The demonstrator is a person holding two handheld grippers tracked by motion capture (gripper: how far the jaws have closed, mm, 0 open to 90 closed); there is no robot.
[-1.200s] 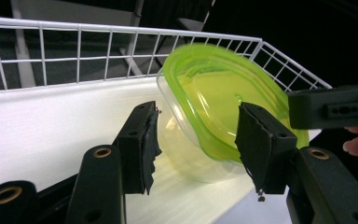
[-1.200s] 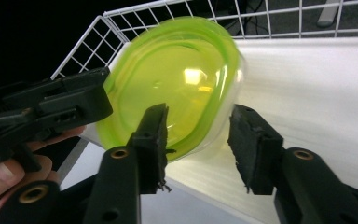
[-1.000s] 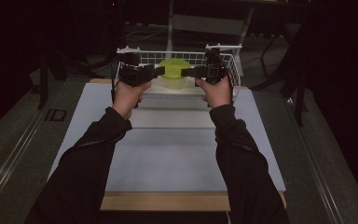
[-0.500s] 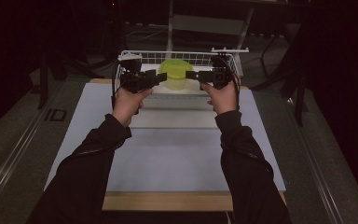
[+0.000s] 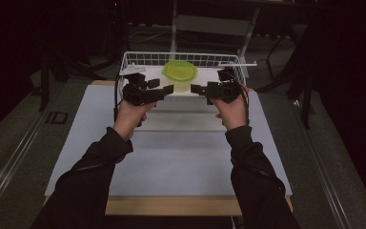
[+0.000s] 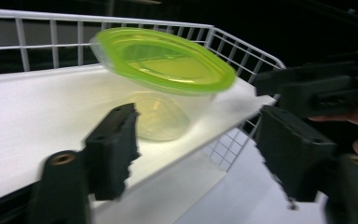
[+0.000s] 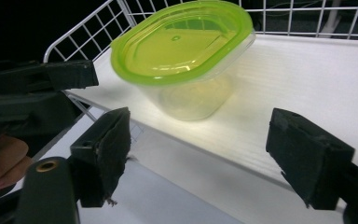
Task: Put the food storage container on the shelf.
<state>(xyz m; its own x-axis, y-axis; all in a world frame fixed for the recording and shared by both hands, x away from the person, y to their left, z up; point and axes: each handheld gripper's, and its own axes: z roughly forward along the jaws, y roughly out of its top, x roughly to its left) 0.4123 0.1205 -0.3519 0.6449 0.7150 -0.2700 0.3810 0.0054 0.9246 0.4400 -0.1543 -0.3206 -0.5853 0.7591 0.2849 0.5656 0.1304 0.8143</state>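
A: From the high view, the left tongs (image 5: 170, 89) and right tongs (image 5: 194, 88) face each other at the near edge of the white wire basket (image 5: 138, 57), tips close together, just in front of the container (image 5: 179, 75) with the green lid (image 5: 179, 70).

B: The left gripper view adds what that one hides: the container (image 6: 161, 114) is clear plastic, standing on the basket's white floor panel (image 6: 28, 121) near its front edge. Its lid (image 6: 163, 60) looks tilted, though blur makes that uncertain.

A: Are the jaws on it?

B: No. Both tongs are spread wide and hold nothing. In the right gripper view the container (image 7: 191, 91) sits ahead of the gap between the jaws, apart from them.

A: Room around it?

B: Bare panel on both sides; wire walls behind. The pale worktop (image 5: 171, 157) in front lies open.
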